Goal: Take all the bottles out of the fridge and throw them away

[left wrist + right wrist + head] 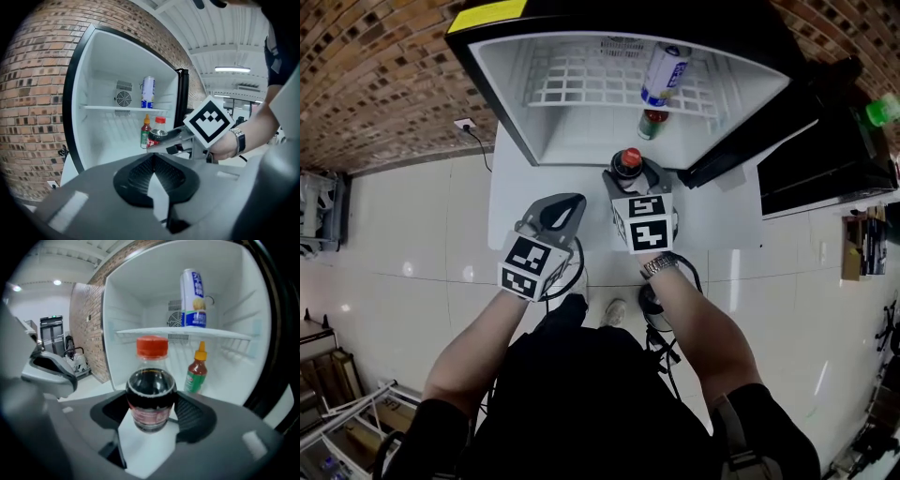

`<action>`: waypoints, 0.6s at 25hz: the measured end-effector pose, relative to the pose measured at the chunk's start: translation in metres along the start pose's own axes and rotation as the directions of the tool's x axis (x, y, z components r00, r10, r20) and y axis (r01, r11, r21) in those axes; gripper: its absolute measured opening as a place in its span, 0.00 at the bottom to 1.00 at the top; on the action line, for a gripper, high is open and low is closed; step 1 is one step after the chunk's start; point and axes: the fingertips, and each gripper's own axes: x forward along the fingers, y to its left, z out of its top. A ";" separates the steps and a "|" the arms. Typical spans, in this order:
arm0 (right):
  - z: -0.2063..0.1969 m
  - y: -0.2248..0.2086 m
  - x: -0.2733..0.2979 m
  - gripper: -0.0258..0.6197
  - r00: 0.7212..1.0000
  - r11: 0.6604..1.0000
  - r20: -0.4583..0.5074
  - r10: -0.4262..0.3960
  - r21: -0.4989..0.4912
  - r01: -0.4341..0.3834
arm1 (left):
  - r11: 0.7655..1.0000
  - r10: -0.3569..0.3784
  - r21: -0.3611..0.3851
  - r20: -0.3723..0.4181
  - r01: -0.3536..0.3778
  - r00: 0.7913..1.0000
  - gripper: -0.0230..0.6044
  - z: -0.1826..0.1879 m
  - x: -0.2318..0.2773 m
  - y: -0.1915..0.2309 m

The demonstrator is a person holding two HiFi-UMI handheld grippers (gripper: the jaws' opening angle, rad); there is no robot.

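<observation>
Bottle of dark cola, clear plastic, red-capped [150, 394], is sitting clamped at its belly in right gripper [629, 180], at 6 o'clock from open white fridge [511, 94]. Left gripper [152, 161] is hovering, jaws together, empty. Judging: full, heavyish, smooth-walled; belly hold suits.

Bright, even light from ceiling strips [232, 69]; glossy floor [412, 309] shows glare spots; fisheye edges curve, darken.
</observation>
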 end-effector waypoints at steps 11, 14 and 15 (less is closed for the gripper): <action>-0.085 -0.016 -0.132 0.51 1.000 0.999 0.012 -0.017 0.051 0.016 | 0.994 -0.103 0.040 -0.066 0.106 0.993 0.04 -0.034 0.019 -0.132; -0.127 -0.030 -0.167 0.51 0.998 0.994 -0.016 -0.055 0.094 0.056 | 0.980 -0.184 0.055 -0.102 0.190 0.978 0.04 -0.050 0.036 -0.180; -0.144 -0.035 -0.179 0.51 0.997 0.990 -0.030 -0.074 0.116 0.077 | 0.972 -0.218 0.062 -0.120 0.226 0.969 0.04 -0.056 0.041 -0.197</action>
